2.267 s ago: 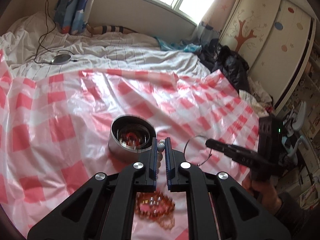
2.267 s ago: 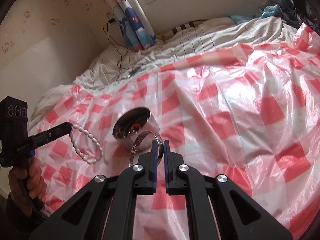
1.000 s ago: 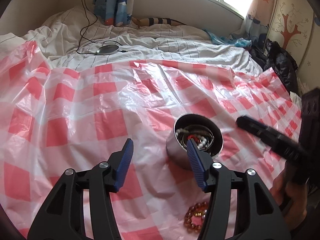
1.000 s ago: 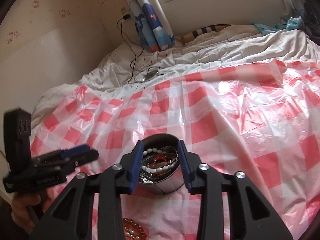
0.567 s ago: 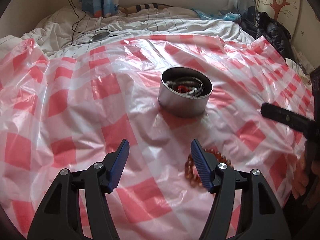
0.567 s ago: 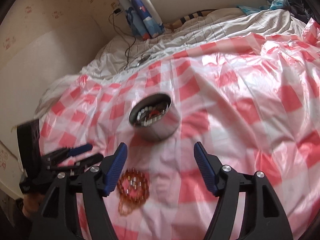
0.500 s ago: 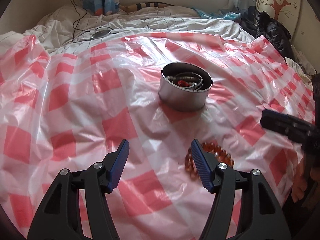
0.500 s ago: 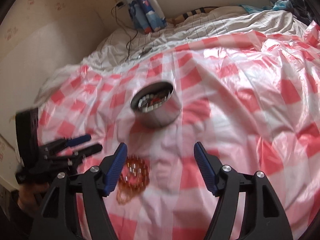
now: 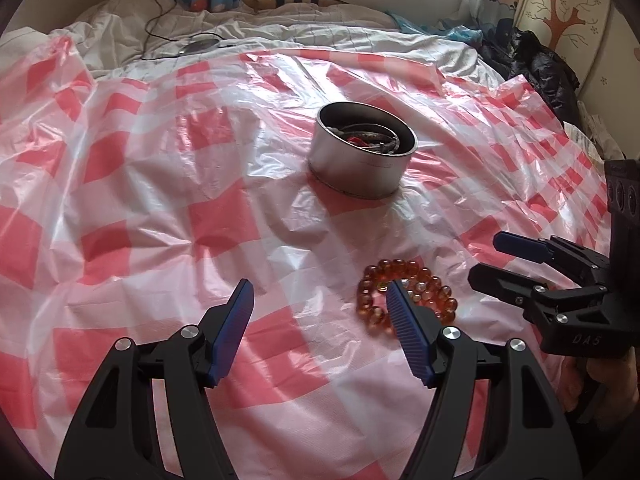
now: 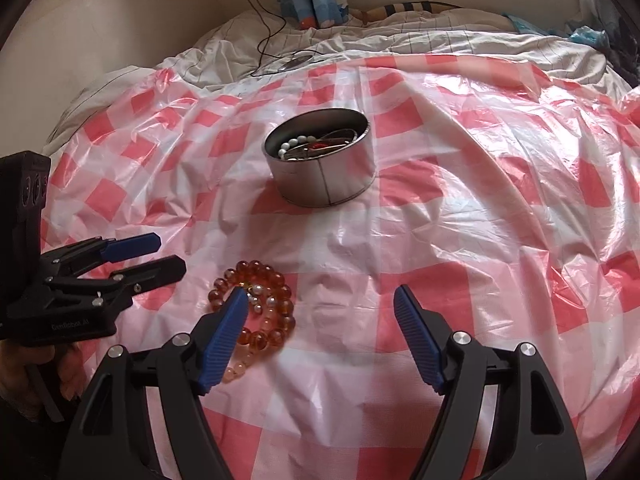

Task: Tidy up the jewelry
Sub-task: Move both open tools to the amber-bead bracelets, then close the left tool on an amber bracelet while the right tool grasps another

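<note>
A round metal tin (image 9: 352,168) (image 10: 326,184) stands on the red-and-white checked plastic sheet (image 9: 160,200), holding a white bead bracelet (image 10: 294,143), a red piece and a metal bangle. An amber bead bracelet (image 9: 434,292) (image 10: 276,280) lies on the sheet nearer to me than the tin. My left gripper (image 9: 319,294) (image 10: 170,254) hovers low over the sheet with its jaws opening and nothing between them; the amber beads lie at its right finger. My right gripper (image 10: 320,296) (image 9: 486,258) is also opening and empty, the beads beside its left finger.
White striped bedding (image 10: 400,44) lies beyond the sheet with a black cable and a round device (image 10: 294,62) on it. Dark clothing (image 9: 536,68) is piled at the far right by a wardrobe. A person's hand (image 10: 24,376) holds each gripper's handle.
Both grippers have drawn back from over the tin toward the near side and sunk lower. Their jaws have widened. The white bracelet and bangle held earlier now lie in the tin.
</note>
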`<act>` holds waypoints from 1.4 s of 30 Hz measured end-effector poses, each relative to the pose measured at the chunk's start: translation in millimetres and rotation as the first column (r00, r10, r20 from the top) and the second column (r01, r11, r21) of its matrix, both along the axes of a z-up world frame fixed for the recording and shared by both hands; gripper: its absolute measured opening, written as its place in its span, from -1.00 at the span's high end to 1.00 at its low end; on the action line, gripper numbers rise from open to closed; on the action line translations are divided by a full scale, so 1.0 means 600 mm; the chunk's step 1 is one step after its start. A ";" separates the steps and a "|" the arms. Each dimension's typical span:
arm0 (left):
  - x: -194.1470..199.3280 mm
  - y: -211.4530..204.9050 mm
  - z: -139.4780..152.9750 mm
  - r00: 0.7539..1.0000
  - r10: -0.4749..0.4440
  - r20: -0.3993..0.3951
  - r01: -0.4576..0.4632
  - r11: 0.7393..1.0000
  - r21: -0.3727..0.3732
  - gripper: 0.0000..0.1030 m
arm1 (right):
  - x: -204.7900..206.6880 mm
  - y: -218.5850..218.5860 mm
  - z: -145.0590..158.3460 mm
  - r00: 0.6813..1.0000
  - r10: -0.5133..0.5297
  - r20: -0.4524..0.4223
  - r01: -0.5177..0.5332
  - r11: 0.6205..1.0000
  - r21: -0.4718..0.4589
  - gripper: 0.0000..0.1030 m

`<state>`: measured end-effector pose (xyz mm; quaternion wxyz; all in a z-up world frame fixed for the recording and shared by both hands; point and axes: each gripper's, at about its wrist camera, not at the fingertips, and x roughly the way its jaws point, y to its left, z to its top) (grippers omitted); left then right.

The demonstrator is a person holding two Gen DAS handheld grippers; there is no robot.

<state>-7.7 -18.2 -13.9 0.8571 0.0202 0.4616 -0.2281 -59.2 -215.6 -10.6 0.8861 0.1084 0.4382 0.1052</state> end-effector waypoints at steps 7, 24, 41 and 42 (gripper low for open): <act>0.015 -0.037 -0.023 0.999 -0.031 -0.028 0.032 0.999 0.014 -0.27 | 0.005 -0.053 -0.002 0.995 -0.098 -0.017 0.099 0.986 0.134 -0.57; 0.037 -0.062 -0.054 0.990 -0.079 -0.118 0.071 0.995 -0.066 0.75 | 0.017 -0.094 -0.015 0.988 -0.138 -0.068 0.152 0.937 0.314 -0.58; 0.056 0.033 -0.038 0.990 0.104 -0.097 -0.114 0.988 -0.106 0.80 | 0.017 0.075 -0.019 0.986 0.168 -0.005 -0.168 0.985 -0.029 -0.58; 0.055 0.030 -0.039 0.990 0.100 -0.097 -0.109 0.989 -0.096 0.80 | 0.020 0.079 -0.022 0.985 0.172 -0.007 -0.172 0.985 -0.026 -0.57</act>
